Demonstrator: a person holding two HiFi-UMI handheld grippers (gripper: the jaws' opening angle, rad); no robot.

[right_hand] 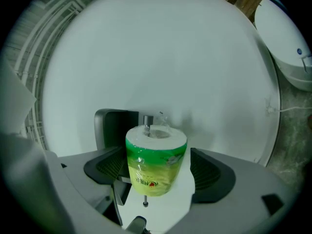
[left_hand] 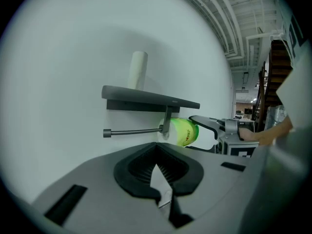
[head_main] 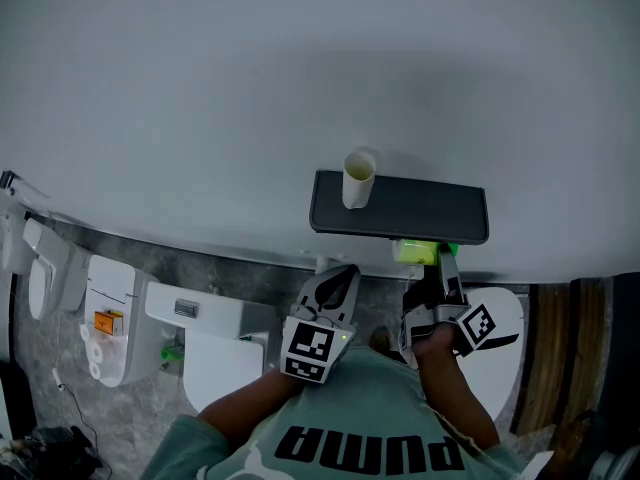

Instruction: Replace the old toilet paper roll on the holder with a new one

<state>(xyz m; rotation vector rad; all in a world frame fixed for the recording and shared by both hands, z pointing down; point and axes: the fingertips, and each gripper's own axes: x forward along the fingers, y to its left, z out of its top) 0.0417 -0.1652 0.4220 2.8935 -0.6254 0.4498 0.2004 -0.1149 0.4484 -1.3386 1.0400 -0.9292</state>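
On the wall (head_main: 300,68), the holder (head_main: 420,213) carries a cardboard tube (head_main: 358,178) upright on its shelf. The right gripper (right_hand: 157,153) has its jaws apart on either side of the green-wrapped roll (right_hand: 155,172), which is threaded on the holder's bar (left_hand: 131,131). The left gripper (left_hand: 157,172) hangs below with jaws together, holding nothing.

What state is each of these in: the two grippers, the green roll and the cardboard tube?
Left gripper: shut, empty.
Right gripper: open, one jaw either side of the roll.
Green roll: wrapped in film, on the holder rod.
Cardboard tube: bare, upright on the shelf.
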